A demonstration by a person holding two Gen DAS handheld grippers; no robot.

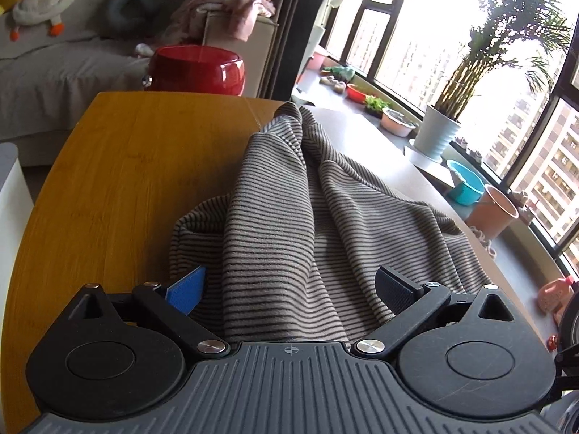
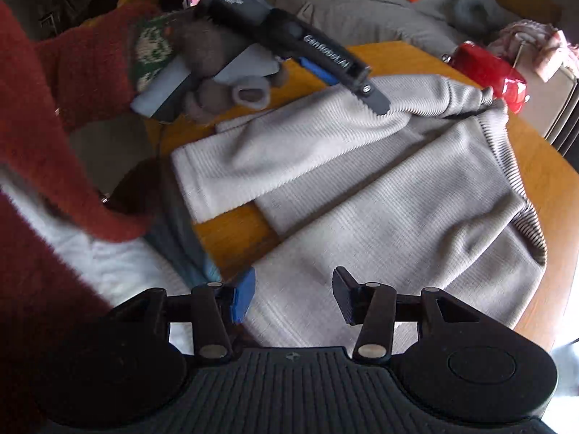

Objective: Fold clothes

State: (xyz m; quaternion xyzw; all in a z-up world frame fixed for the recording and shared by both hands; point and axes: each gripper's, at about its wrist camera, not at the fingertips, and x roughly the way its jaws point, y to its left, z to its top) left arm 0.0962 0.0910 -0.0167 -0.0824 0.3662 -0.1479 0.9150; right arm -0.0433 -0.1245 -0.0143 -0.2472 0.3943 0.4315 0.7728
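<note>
- Sweater is the main thing here: grey, finely striped, spread over the round wooden table, one sleeve folded across toward the near-left.
- Left gripper has its fingers spread wide, a bunched ridge of the sweater running up between them; neither pad looks like it's actually pinching the fabric.
- From the right wrist view, that left gripper sits at the top of the sleeve, tip down against the cloth.
- Right gripper is spread open too, hovering over the sweater's near hem, nothing between the pads.
- Red glossy stool sits just past the table's far edge, with a potted plant on the window ledge.
</note>
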